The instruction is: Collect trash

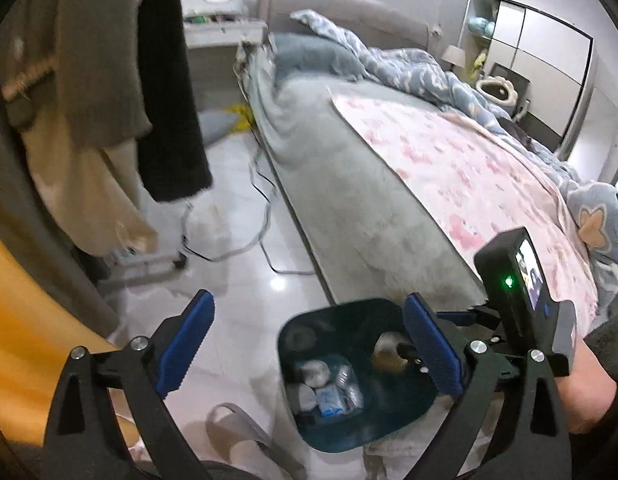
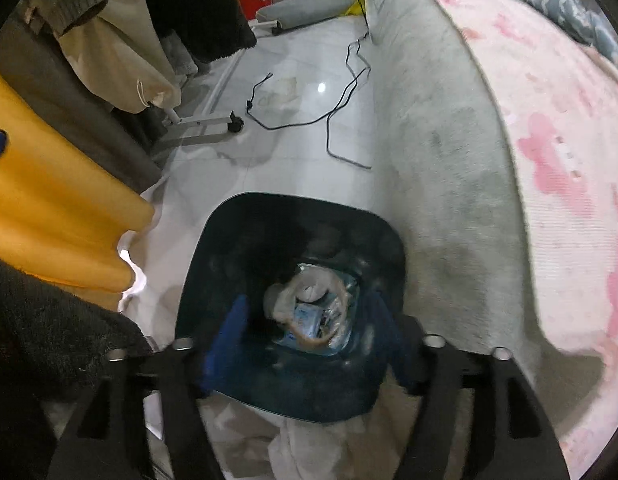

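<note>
Both grippers, left gripper (image 1: 305, 344) and right gripper (image 2: 309, 344), hover released and empty above the trash bin (image 2: 237, 240) beside the bed (image 2: 449, 160); crumpled wrappers (image 2: 313, 312) lie inside. Lowering carelessly could tip it.

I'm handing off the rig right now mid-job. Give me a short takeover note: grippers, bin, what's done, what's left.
Left gripper: open, empty, held above the floor beside the bin.
Right gripper: open over the bin's mouth; a blurred, crumpled piece of trash sits between its fingers, seemingly just let go.
Dark teal bin: on the floor against the bed, already holding wrappers and tissues.
Left: a black cable lies on the floor; I can't pick out other loose trash from here.
</note>
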Demonstrator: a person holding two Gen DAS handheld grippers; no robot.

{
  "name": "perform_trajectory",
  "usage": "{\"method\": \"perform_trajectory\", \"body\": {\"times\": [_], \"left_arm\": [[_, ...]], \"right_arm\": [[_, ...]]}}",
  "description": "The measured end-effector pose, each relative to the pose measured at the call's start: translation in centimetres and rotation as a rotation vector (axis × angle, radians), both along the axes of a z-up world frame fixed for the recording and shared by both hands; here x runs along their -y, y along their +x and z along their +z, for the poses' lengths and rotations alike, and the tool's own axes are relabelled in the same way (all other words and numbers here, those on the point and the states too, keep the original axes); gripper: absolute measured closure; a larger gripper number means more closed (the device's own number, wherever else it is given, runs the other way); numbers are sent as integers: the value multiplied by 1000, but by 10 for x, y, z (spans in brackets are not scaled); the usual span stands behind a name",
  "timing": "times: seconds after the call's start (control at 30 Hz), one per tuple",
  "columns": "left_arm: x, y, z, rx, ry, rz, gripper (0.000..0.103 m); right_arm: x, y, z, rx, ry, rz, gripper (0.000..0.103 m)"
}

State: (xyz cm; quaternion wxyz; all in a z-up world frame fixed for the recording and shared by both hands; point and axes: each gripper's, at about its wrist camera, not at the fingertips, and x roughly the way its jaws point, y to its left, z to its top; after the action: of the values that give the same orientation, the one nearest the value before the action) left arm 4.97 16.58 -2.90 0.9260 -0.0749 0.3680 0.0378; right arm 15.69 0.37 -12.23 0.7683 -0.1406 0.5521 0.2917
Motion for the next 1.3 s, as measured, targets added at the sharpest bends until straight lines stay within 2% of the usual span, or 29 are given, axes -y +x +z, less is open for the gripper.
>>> {"method": "perform_trajectory", "body": {"times": [0.07, 0.2, 0.33, 0.43, 0.53, 0.7, 0.93, 1.07, 1.17, 1.3], "left_arm": [[5, -8, 9, 20, 6, 9, 6], [12, -17, 22, 69, -2, 8, 4], [28, -24, 33, 110, -1, -4, 4], [43, -29, 38, 128, 24, -15, 3], [60, -29, 38, 144, 45, -38, 3], [82, -25, 39, 172, 49, -59, 3], [101, -25, 32, 172, 41, -33, 3], [109, -25, 29, 171, 46, -31, 3], [118, -29, 30, 210, 89, -26, 3], [124, -30, 31, 244, 107, -29, 3]], "right_arm": [[9, -4, 7, 13, 27, -6, 27], [26, -17, 34, 94, 76, -9, 12], [57, -26, 66, 163, 151, -60, 6], [78, -31, 90, 213, 163, -66, 4], [112, -37, 122, 300, 162, -94, 4], [163, -47, 154, 393, 178, -134, 3], [231, -67, 167, 492, 182, -230, 3], [252, -85, 172, 552, 228, -198, 3], [261, -95, 175, 606, 253, -195, 3], [265, -99, 174, 614, 268, -170, 3]]}}
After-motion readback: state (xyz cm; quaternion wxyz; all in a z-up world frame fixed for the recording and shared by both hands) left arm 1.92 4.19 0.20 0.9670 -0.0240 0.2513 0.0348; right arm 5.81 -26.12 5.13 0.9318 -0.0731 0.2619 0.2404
